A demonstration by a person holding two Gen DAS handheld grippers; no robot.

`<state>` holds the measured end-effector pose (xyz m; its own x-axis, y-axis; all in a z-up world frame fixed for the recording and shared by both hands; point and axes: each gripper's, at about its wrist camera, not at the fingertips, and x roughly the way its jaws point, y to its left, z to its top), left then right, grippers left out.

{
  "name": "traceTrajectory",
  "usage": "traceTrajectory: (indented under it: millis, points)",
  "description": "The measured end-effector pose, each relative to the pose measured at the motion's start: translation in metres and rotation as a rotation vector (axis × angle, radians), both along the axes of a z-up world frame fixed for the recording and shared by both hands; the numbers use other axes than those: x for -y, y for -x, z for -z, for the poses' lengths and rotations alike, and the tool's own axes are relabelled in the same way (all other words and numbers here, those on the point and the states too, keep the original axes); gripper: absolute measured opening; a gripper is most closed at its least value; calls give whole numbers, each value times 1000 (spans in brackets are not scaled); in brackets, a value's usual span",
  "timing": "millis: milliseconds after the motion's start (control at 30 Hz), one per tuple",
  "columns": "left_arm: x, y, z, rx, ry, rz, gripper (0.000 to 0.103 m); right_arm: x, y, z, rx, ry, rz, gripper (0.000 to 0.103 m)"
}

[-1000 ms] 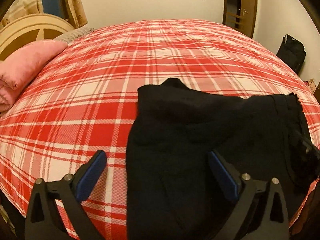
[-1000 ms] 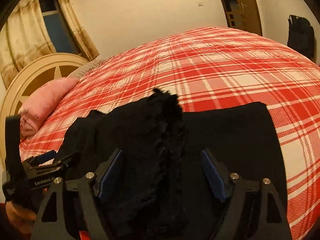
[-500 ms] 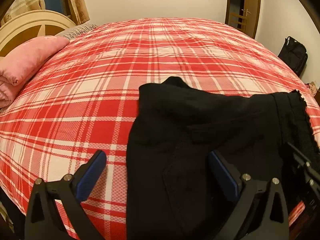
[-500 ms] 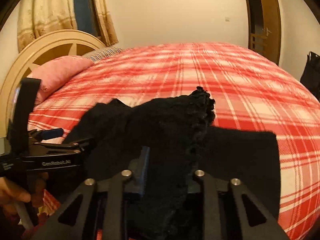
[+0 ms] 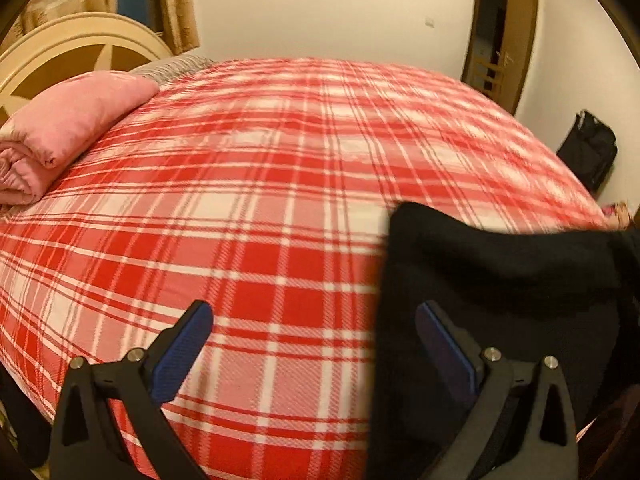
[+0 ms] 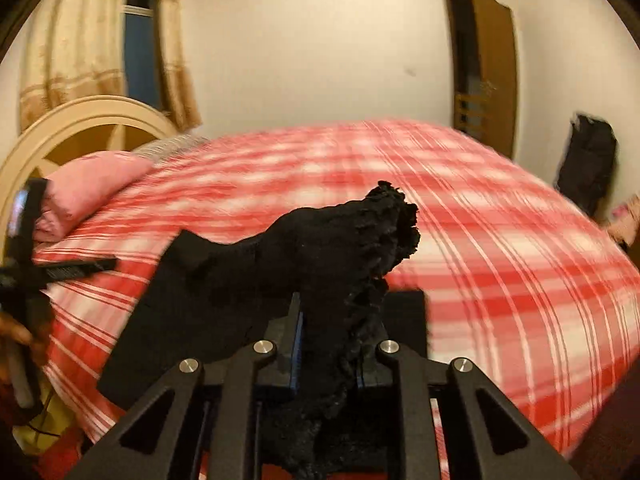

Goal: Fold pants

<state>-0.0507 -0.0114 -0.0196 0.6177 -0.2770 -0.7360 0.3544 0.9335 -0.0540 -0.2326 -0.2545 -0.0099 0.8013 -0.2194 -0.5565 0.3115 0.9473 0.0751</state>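
Note:
Black pants [image 5: 500,272] lie on the red plaid bed [image 5: 260,200], near its front edge. My left gripper [image 5: 312,312] is open above the bedspread with nothing between its blue pads; its right finger [image 5: 444,344] overlaps the pants' left edge. In the right wrist view, my right gripper [image 6: 332,332] has its jaws closing, and the pads pinch the frilly edge of the pants [image 6: 320,248]. That edge is raised off the bed and the rest drapes down to the left. The left gripper [image 6: 60,270] shows at the left edge, held by a hand [image 6: 16,332].
A folded pink blanket [image 5: 72,120] lies at the bed's far left by the cream headboard [image 5: 80,40]. A black bag [image 5: 588,156] stands against the right wall, near a brown door [image 6: 484,68]. Curtains [image 6: 80,40] hang at the back left.
My right gripper went from wide open to pinched on the pants' frilly edge and lifted it. My left gripper rose and shifted left, so the pants now sit at its right.

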Motion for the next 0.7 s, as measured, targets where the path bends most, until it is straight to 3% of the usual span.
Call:
traceTrajectory:
  millis: [133,267,367,400,467,500,600,667,700]
  points:
    - [-5,-8,3,-9,2,-43,103,19,-4,38,-67,-50,24,20]
    - [5,-7,12,-42,-4,-20,103,20,-7,45,-65,-13,23,23]
    - [26,0,14,-33,-24,25,103,25,-8,49,-66,-44,21,29]
    - [34,1,13,-30,-28,45,103,29,-7,49,-64,-64,21,32]
    - [54,4,9,-7,-40,85,103,42,-3,47,-70,-141,17,47]
    - [63,4,7,4,-49,96,103,49,1,44,-61,-189,23,49]
    - [90,5,2,22,-74,141,103,76,29,21,77,-266,130,49]
    - [102,3,0,30,-78,142,103,84,35,6,119,-238,179,48]
    - [105,2,0,28,-69,143,103,83,28,-1,93,-195,165,43]
